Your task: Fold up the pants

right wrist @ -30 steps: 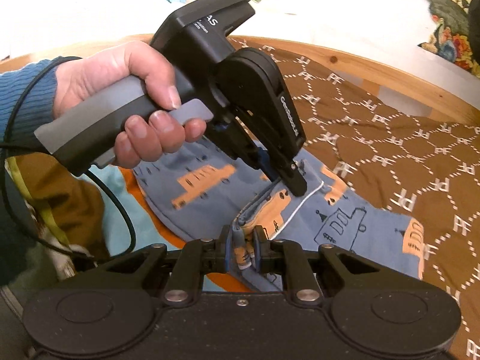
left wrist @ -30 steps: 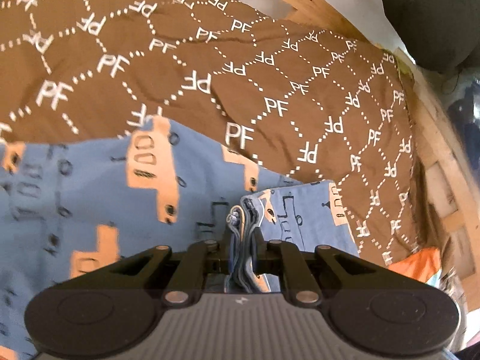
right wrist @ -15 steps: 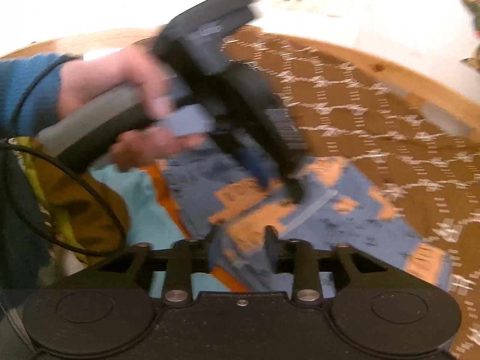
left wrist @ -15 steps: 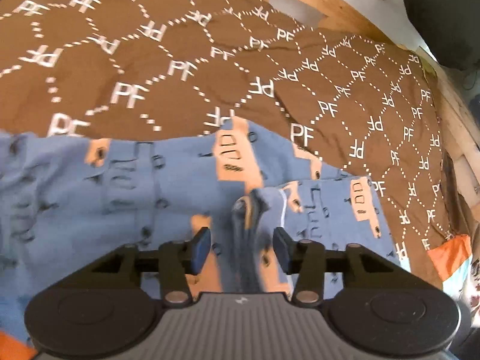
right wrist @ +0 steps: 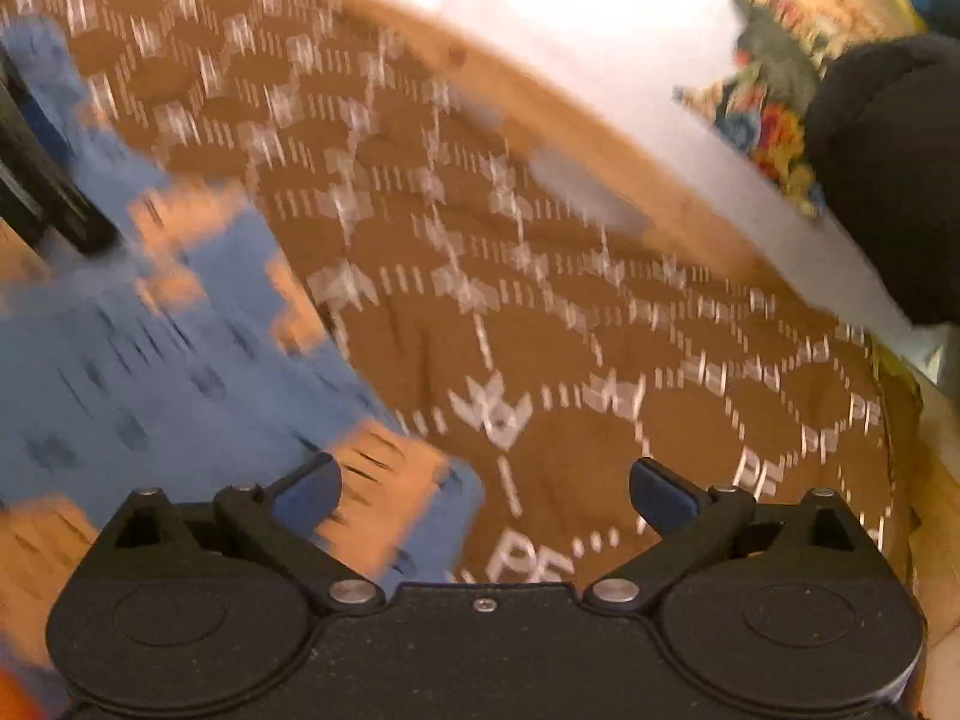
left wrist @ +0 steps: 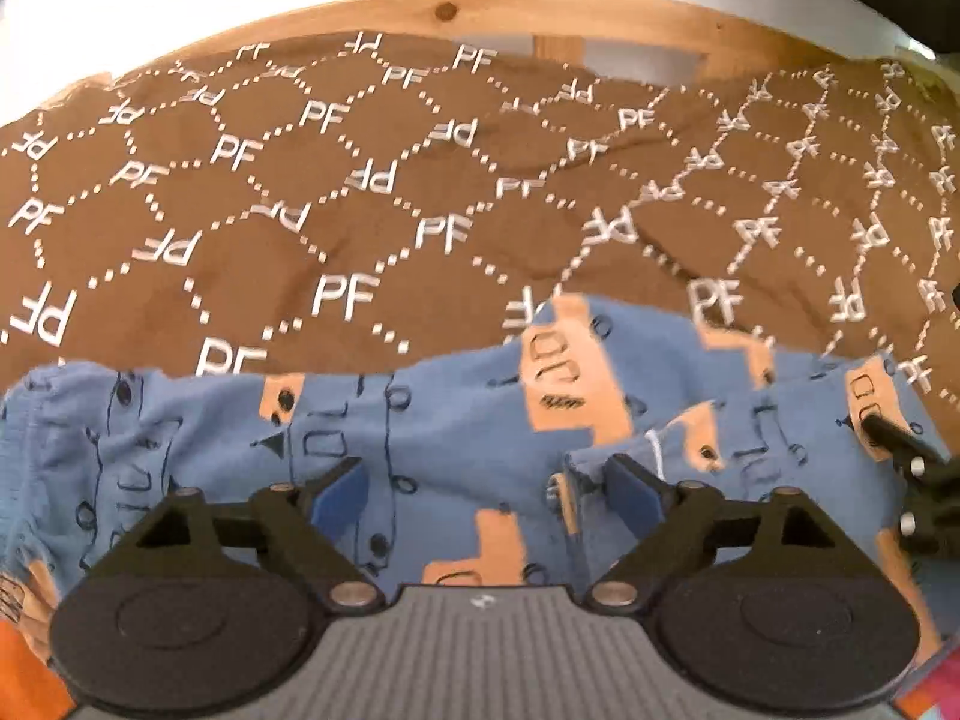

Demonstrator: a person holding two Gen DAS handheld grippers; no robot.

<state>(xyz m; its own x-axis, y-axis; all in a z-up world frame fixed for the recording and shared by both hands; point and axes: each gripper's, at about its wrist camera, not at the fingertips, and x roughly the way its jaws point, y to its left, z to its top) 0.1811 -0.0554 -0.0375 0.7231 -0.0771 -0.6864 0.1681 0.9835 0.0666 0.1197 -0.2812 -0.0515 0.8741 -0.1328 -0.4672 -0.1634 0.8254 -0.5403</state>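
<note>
The blue pants with orange truck prints (left wrist: 456, 420) lie flat on the brown blanket, stretching across the left wrist view. My left gripper (left wrist: 486, 495) is open and empty just above them, jaws wide apart. A folded cuff edge (left wrist: 678, 438) lies by its right finger. In the blurred right wrist view the pants (right wrist: 150, 372) fill the left side. My right gripper (right wrist: 485, 489) is open and empty, over the pants' corner and the blanket. Its fingertip shows at the right edge of the left wrist view (left wrist: 918, 468).
The brown blanket with white PF lettering (left wrist: 360, 192) covers the bed. A wooden bed frame (left wrist: 540, 18) runs along the far side by a white wall. A dark round cushion (right wrist: 888, 168) sits at the right. Orange fabric (left wrist: 24, 672) shows at the lower left.
Both grippers have let go of the pants' cuffs and opened wide. The pants now lie on the blanket. The right gripper has swung away to the right.
</note>
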